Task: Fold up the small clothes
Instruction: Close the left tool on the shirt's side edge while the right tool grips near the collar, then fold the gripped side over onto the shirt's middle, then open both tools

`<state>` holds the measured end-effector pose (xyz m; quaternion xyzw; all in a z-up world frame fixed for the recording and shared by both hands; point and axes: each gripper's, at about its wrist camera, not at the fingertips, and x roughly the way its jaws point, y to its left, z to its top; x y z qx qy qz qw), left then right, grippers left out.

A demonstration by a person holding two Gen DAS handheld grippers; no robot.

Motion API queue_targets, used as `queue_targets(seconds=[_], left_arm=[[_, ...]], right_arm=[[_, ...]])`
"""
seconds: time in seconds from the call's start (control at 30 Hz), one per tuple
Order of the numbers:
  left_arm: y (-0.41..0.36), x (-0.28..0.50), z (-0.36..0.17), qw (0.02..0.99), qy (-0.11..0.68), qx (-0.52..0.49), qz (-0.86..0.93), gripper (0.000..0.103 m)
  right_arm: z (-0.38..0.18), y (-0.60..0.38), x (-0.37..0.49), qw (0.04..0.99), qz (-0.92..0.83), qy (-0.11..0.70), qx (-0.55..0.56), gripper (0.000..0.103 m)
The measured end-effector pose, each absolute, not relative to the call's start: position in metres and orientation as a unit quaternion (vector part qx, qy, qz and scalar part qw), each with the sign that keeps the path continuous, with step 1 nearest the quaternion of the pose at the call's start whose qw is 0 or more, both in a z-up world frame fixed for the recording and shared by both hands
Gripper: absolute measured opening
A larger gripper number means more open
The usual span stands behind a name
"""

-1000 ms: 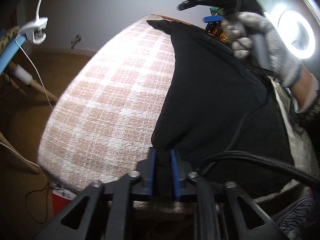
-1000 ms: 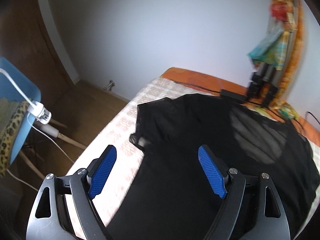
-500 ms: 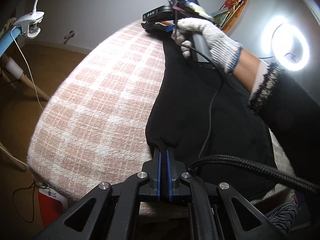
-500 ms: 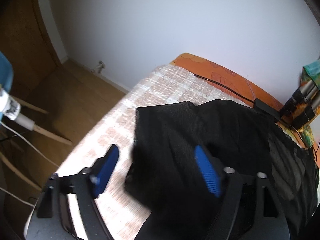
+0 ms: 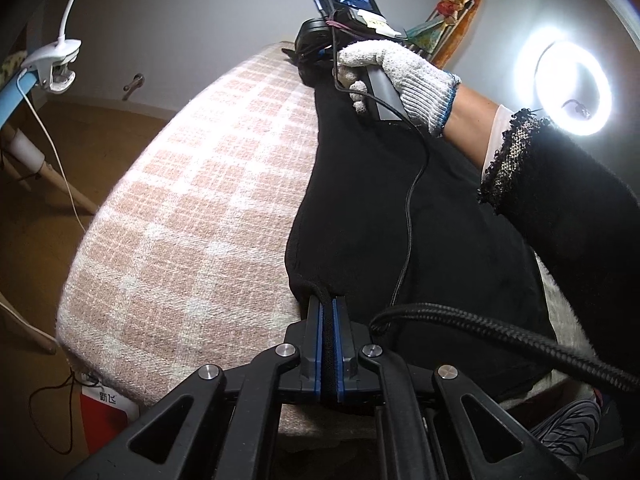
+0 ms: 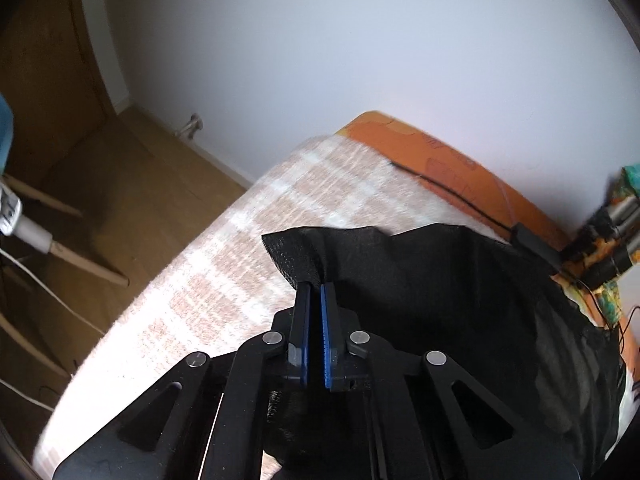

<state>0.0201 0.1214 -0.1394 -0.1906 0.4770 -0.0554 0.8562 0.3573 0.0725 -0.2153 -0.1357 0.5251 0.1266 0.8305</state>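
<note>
A black garment [image 5: 420,216] lies spread on a pink and white checked cloth [image 5: 208,184] that covers the table. My left gripper [image 5: 329,304] is shut on the garment's near corner at the table's front edge. My right gripper [image 6: 315,290] is shut on the garment's far left corner, a sheer mesh part [image 6: 296,250]. In the left wrist view the right gripper's body [image 5: 340,20] shows at the far end, held by a white-gloved hand [image 5: 400,76]. The rest of the garment [image 6: 460,288] lies to the right.
A lit ring light [image 5: 572,88] stands at the right. An orange surface [image 6: 440,160] with a black cable and adapter [image 6: 532,240] lies at the table's far end. Wooden floor, chair legs [image 6: 80,264] and a white clip lamp [image 5: 52,64] are on the left.
My left gripper closed on the garment's near corner. My right gripper moved to the far left corner of the garment and closed on it.
</note>
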Motion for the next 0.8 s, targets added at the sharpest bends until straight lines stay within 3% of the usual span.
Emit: queue_targets(seconds=[0.2,0.8], left_arm=[[0.114,0.017,-0.134,0.862,0.469,-0.181,-0.061,0.001],[0.036,0.015,-0.111,0.868,0.453,-0.13,-0.156,0.001]], right_arm=[[-0.183,0.024,0.362,0.854,0.113,0.506,-0.044,0.002],[-0.119,-0.104,0.329,0.88,0.049,0.473,0.0,0.002]])
